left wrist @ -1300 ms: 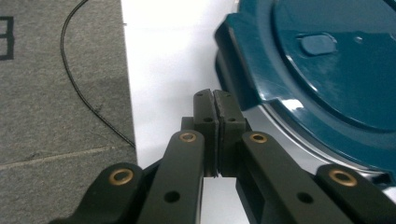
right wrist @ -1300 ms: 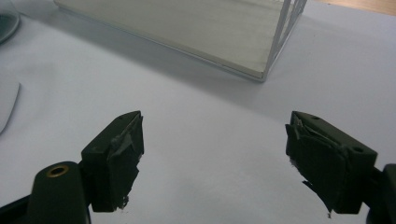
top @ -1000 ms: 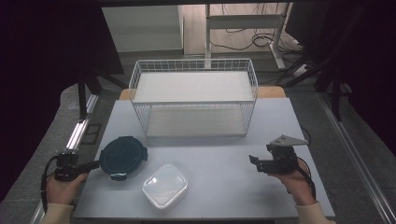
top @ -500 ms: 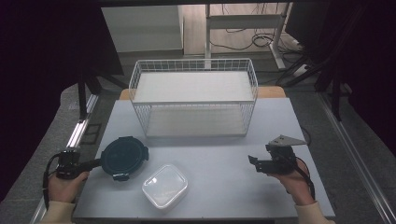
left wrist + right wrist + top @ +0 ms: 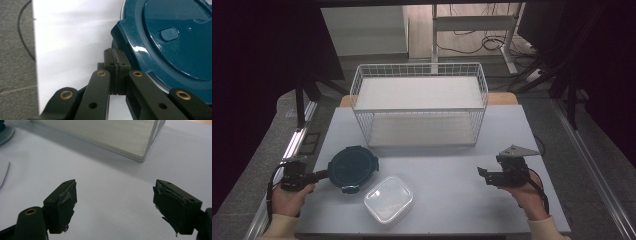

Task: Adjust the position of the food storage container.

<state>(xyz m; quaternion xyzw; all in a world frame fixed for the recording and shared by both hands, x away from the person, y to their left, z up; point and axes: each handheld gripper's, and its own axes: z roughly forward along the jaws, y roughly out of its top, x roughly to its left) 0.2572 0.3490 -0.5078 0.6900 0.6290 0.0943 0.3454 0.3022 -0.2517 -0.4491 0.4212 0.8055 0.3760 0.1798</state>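
Observation:
A round dark-teal lidded container (image 5: 353,168) sits at the table's front left. My left gripper (image 5: 324,174) lies level at the container's left edge. In the left gripper view its pads (image 5: 110,58) are pressed together with nothing between them. The left gripper (image 5: 116,53) is shut, with its tips against a latch tab on the teal lid (image 5: 175,42). A clear rectangular lidded container (image 5: 388,198) lies just right of the round one. My right gripper (image 5: 482,175) rests at the front right, open, and the right gripper (image 5: 115,202) has only bare table between its jaws.
A white wire basket (image 5: 419,111) with a pale board inside stands at the back middle of the grey-white table (image 5: 447,165), and its corner (image 5: 147,152) lies ahead of the right gripper. Dark floor, cables and desk legs surround the table.
My left gripper and the round teal container have shifted slightly to the right. The right gripper has stayed in place.

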